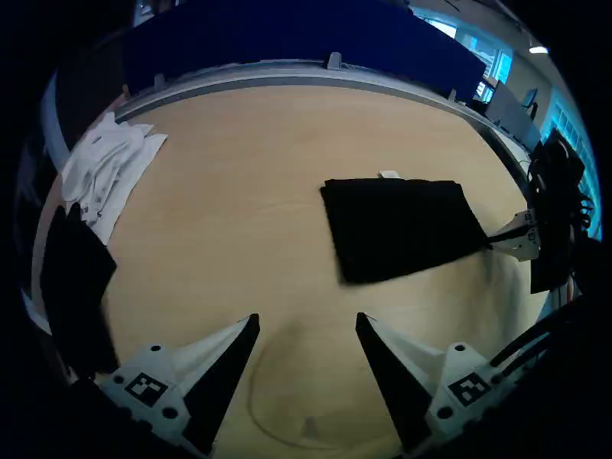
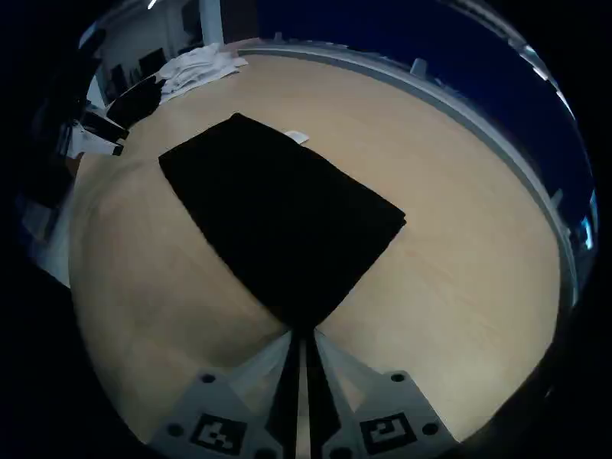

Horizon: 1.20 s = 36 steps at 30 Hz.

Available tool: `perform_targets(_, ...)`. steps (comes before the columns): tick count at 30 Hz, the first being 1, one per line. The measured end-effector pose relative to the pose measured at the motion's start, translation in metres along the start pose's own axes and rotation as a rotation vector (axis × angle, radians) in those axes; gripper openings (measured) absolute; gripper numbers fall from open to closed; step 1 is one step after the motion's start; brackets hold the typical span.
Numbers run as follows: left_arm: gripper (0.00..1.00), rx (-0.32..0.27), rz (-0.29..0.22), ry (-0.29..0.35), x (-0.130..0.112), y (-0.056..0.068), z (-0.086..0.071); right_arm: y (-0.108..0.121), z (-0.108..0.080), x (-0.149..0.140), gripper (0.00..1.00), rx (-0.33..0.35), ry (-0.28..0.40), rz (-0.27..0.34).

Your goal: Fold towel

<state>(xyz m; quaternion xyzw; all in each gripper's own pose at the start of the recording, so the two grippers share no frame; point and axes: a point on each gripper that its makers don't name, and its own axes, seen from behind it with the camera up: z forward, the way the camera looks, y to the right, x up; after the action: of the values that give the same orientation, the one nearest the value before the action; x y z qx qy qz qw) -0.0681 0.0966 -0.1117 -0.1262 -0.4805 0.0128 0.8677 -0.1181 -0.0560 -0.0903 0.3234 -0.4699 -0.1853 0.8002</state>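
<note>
A black towel (image 1: 402, 226) lies folded flat on the wooden table (image 1: 245, 191), with a small white label (image 1: 389, 174) at its far edge. In the left gripper view my left gripper (image 1: 307, 317) hovers open over bare table, short of the towel and to its left, with nothing between its fingers. My right gripper (image 1: 516, 236) reaches in from the right and pinches the towel's corner. In the right gripper view the right gripper (image 2: 302, 335) is shut on the near corner of the towel (image 2: 283, 206), which spreads away from it. The left gripper (image 2: 96, 131) sits far off at the left.
A pile of white cloths (image 1: 107, 168) and a dark cloth (image 1: 73, 291) lie at the table's left end. A blue partition (image 1: 306, 34) runs along the far edge. A person's dark sleeve and cables (image 1: 562, 206) are at the right.
</note>
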Motion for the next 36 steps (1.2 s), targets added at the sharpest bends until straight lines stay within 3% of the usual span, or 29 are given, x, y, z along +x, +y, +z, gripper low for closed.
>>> perform_targets(8, 0.93, -0.002, -0.007, -0.001, -0.002, -0.001, -0.005, 0.003, -0.007, 0.015, 0.04, -0.014, 0.024, -0.014)
perform_targets(14, 0.93, 0.008, -0.020, -0.008, -0.004, -0.006, -0.012, 0.000, -0.020, 0.038, 0.04, -0.015, 0.050, -0.062)
perform_targets(26, 0.93, 0.008, -0.082, 0.036, 0.002, -0.014, -0.028, -0.008, -0.041, 0.110, 0.04, -0.034, 0.123, -0.229)
perform_targets(36, 0.93, 0.012, -0.129, 0.074, 0.003, -0.019, -0.041, -0.030, -0.046, 0.161, 0.03, -0.018, 0.169, -0.335)
